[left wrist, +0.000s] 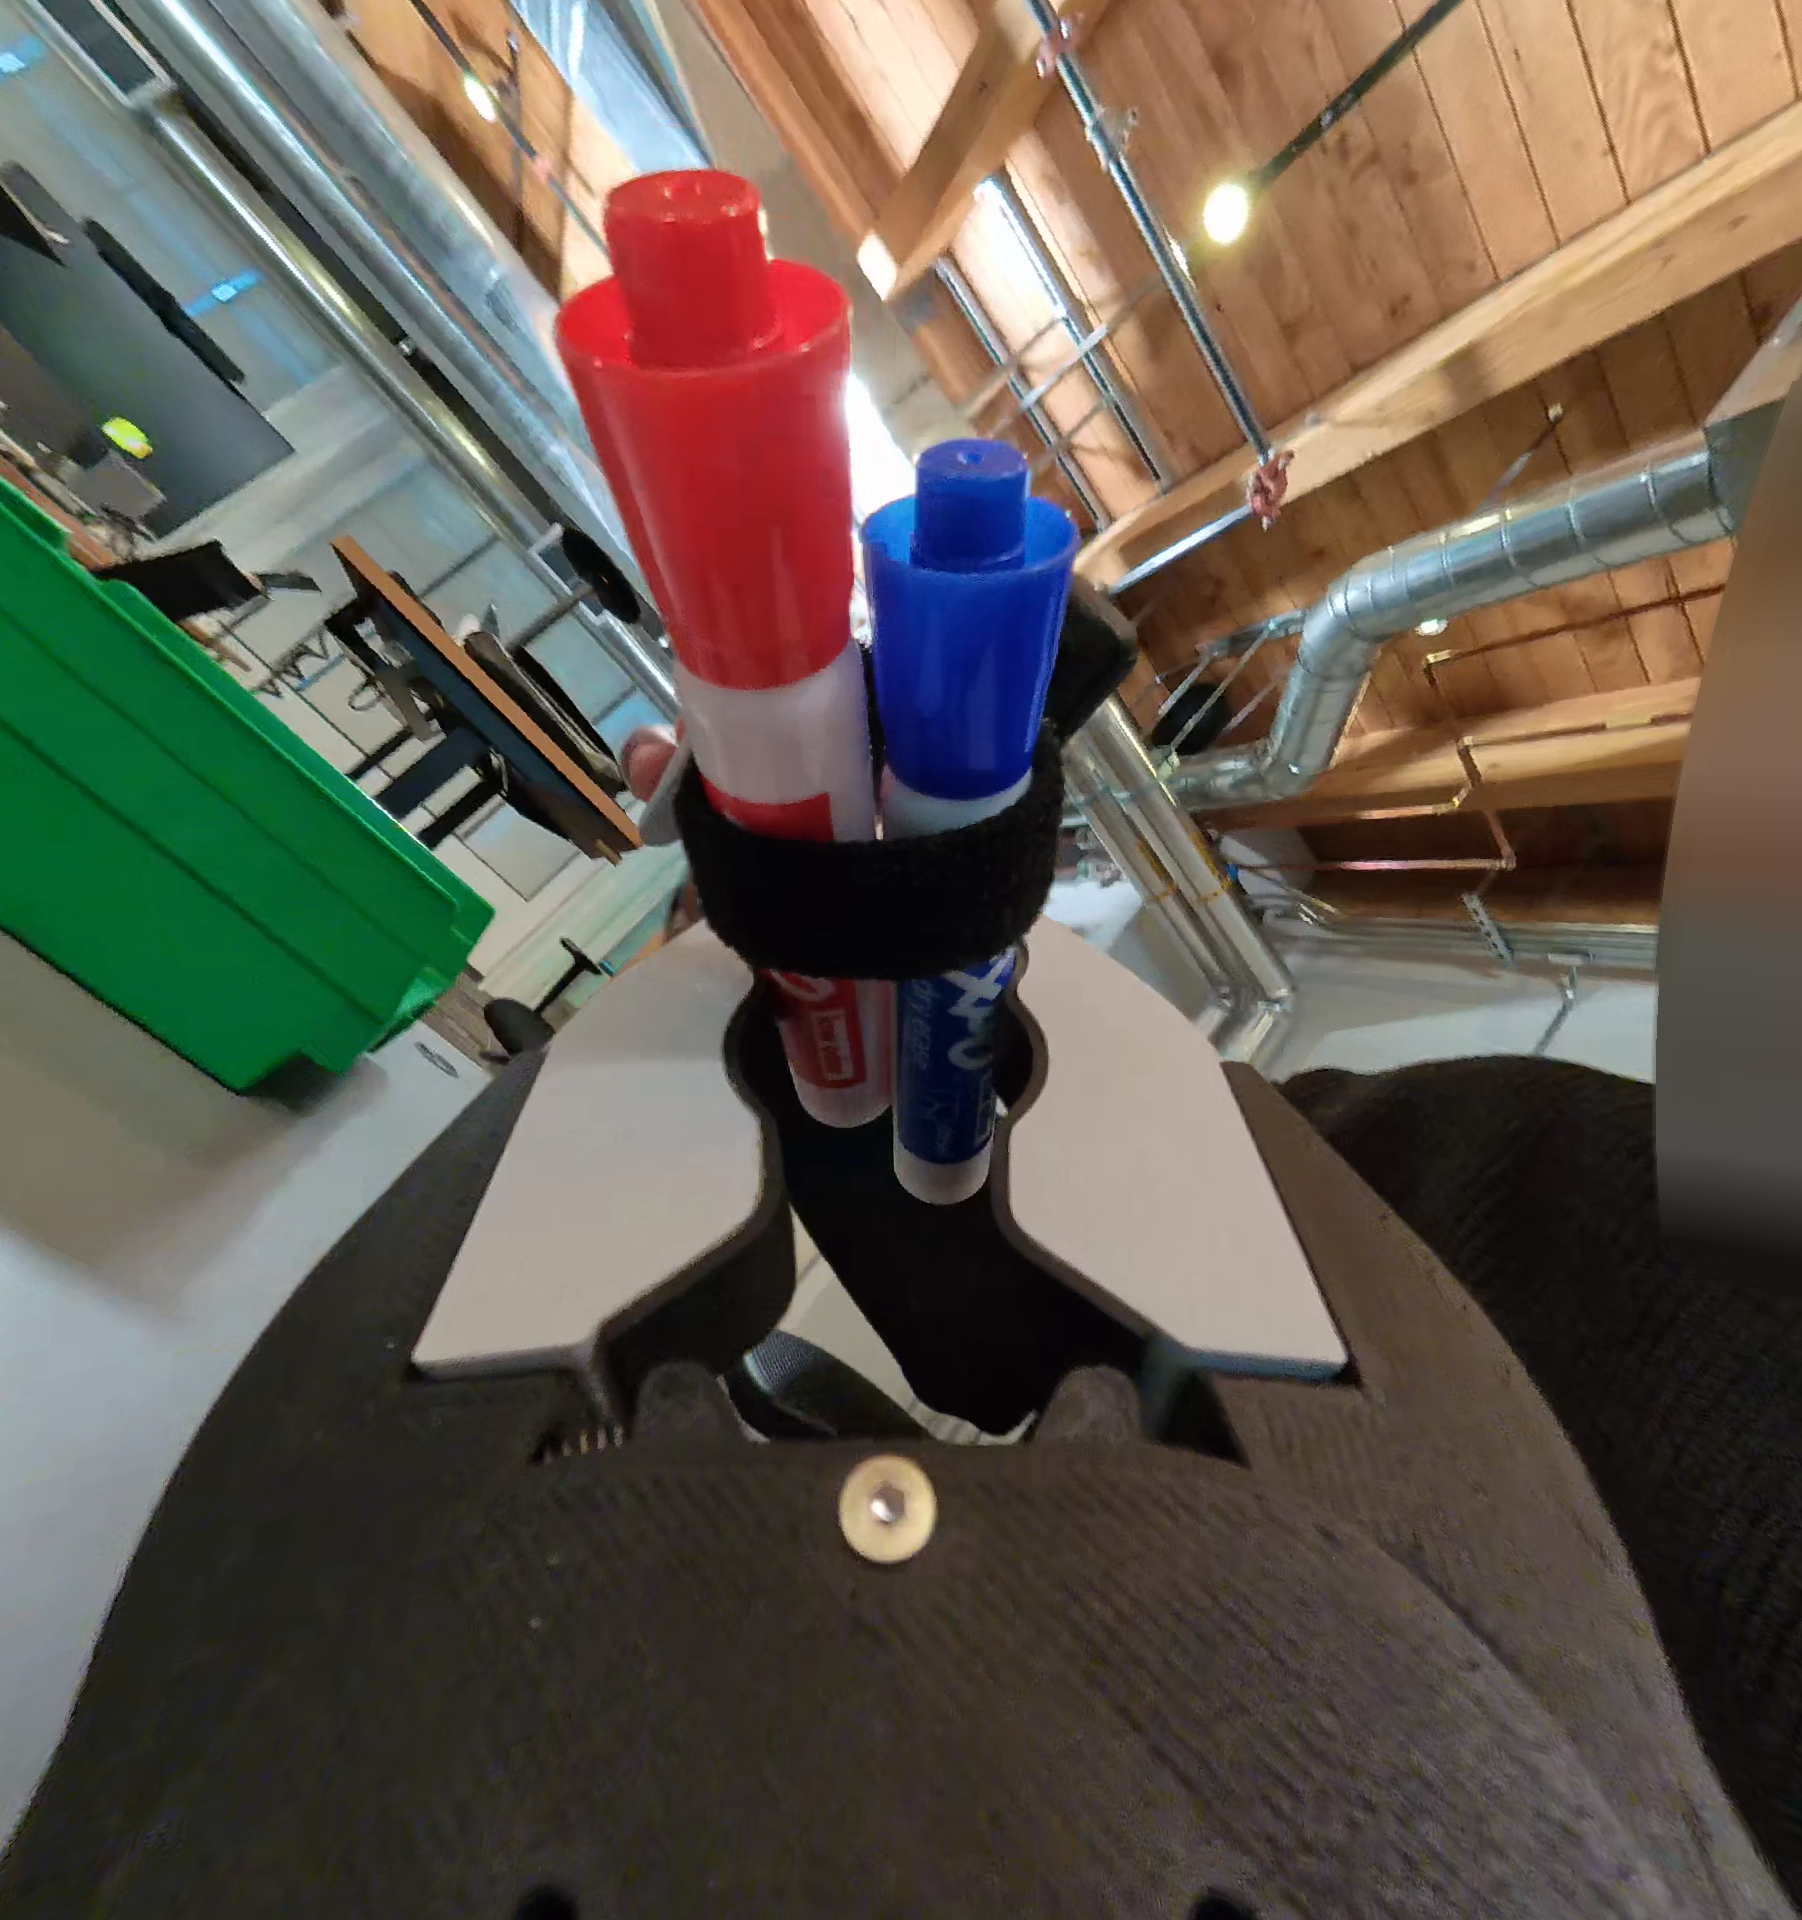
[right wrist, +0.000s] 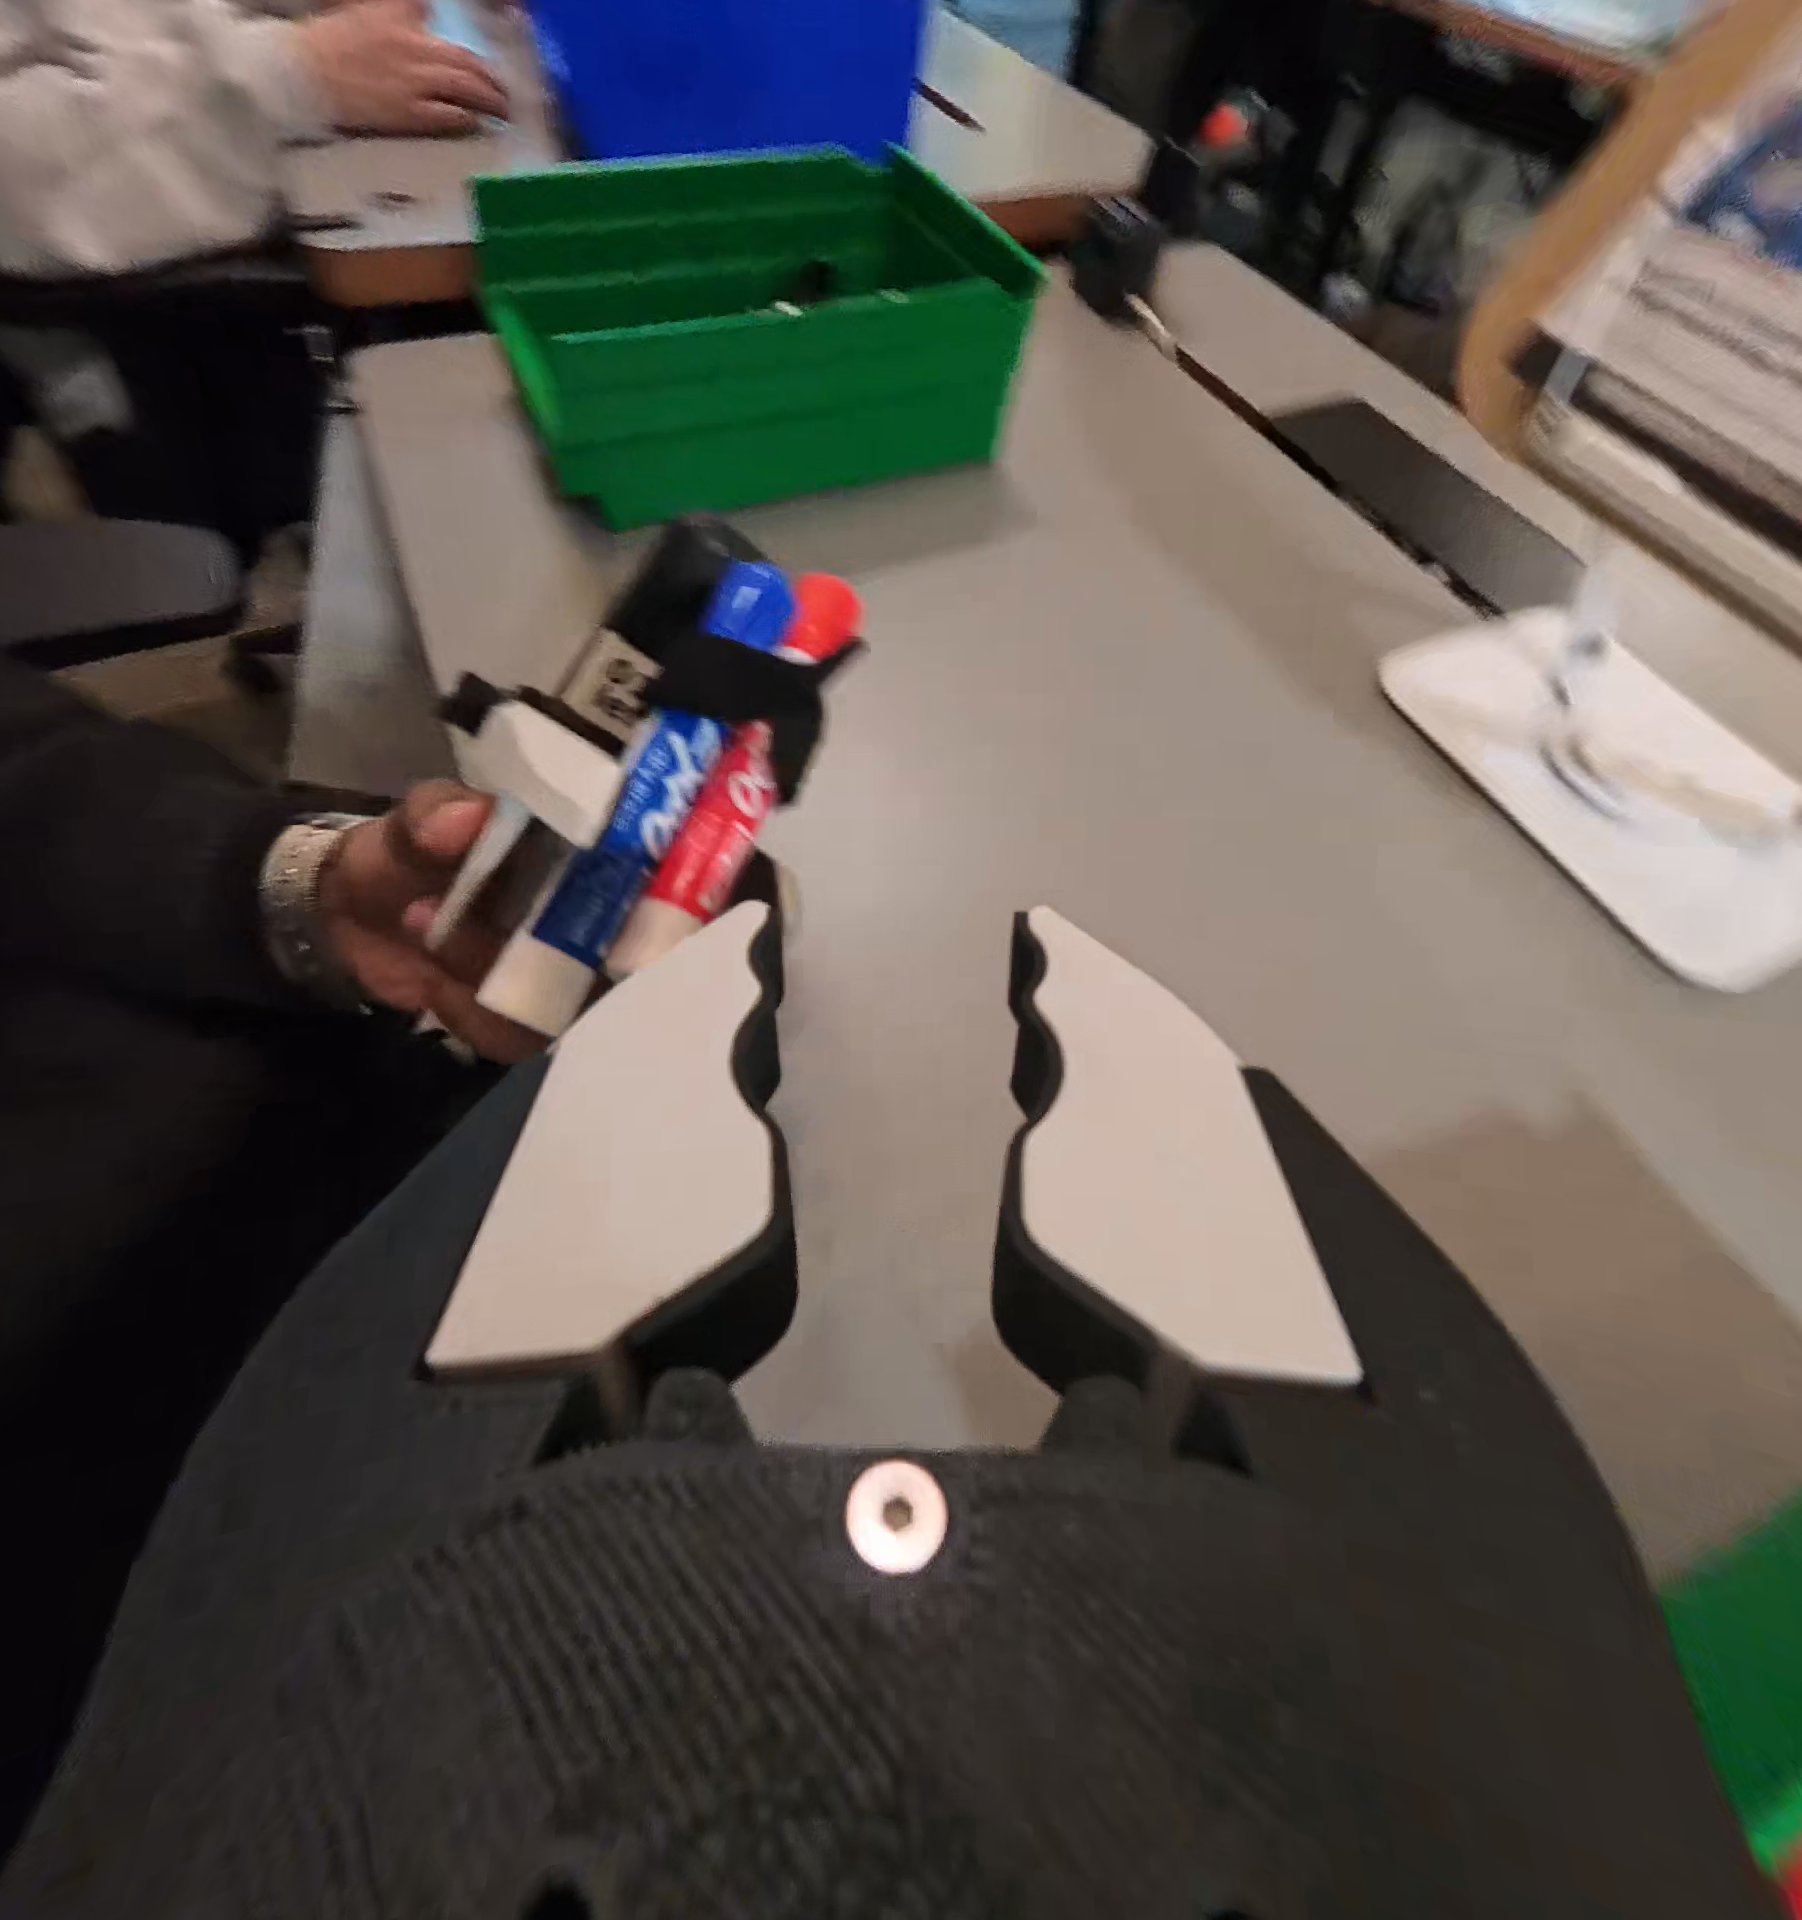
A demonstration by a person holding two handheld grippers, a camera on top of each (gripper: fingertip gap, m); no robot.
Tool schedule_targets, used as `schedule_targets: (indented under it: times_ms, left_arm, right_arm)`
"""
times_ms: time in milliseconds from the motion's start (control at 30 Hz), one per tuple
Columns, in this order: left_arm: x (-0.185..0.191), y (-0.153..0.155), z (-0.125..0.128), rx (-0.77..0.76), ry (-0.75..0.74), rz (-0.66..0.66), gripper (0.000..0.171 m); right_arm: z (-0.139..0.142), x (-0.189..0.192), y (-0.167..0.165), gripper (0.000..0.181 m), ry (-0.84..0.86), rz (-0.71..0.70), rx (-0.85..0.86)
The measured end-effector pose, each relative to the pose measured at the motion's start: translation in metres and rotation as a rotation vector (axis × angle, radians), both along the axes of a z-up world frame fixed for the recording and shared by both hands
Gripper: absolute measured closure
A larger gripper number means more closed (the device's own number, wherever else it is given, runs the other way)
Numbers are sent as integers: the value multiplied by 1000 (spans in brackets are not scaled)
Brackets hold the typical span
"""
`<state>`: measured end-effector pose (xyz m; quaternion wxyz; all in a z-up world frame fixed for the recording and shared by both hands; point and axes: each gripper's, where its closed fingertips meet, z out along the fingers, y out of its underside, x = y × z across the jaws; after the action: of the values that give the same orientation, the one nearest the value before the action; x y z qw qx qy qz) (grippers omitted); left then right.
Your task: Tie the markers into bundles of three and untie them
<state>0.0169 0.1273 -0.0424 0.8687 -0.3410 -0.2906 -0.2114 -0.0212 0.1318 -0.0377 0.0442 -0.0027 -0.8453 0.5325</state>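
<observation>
Black ribbed housing fills the bottom of both wrist views, with a bright screw at six o'clock. From it the left gripper (left wrist: 881, 1049) reaches toward twelve o'clock, its pale fingers (left wrist: 606, 1174) closed on the lower barrels of two markers, so the pair stands caps-up against the wooden ceiling (left wrist: 1396, 208). A black fabric band (left wrist: 866, 883) wraps the red marker (left wrist: 731, 520) and the blue marker (left wrist: 964, 644) together just above the fingertips, which is why one grip carries both. At nine o'clock a green bin (left wrist: 149, 790) sits on the grey table (left wrist: 97, 1195).

The right gripper (right wrist: 892, 935) stands spread and empty over the grey table (right wrist: 1188, 831). At ten o'clock, just beside its left fingertip, a hand (right wrist: 398, 914) holds the left gripper with the banded markers. At twelve o'clock, farther off, sits the green bin (right wrist: 762, 332); at two o'clock, a white tray (right wrist: 1655, 862), blurred.
</observation>
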Motion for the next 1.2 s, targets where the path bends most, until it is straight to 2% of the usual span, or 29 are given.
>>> schedule_targets:
  times_ms: [167, 467, 600, 1200]
  left_arm:
    - [9, 3, 6, 34, -3, -80, 134]
    - [17, 17, 1, -10, 17, -145, 134]
    - [14, 15, 0, 1, 5, -136, 134]
    - [17, 18, 0, -39, 41, -99, 134]
  right_arm:
    - [0, 22, -23, 140, -9, 135, -76]
    - [-12, 23, -34, 152, -18, 168, -69]
    - [-11, 31, -34, 178, -28, 205, -100]
    - [-9, 5, -29, 180, -60, 43, -113]
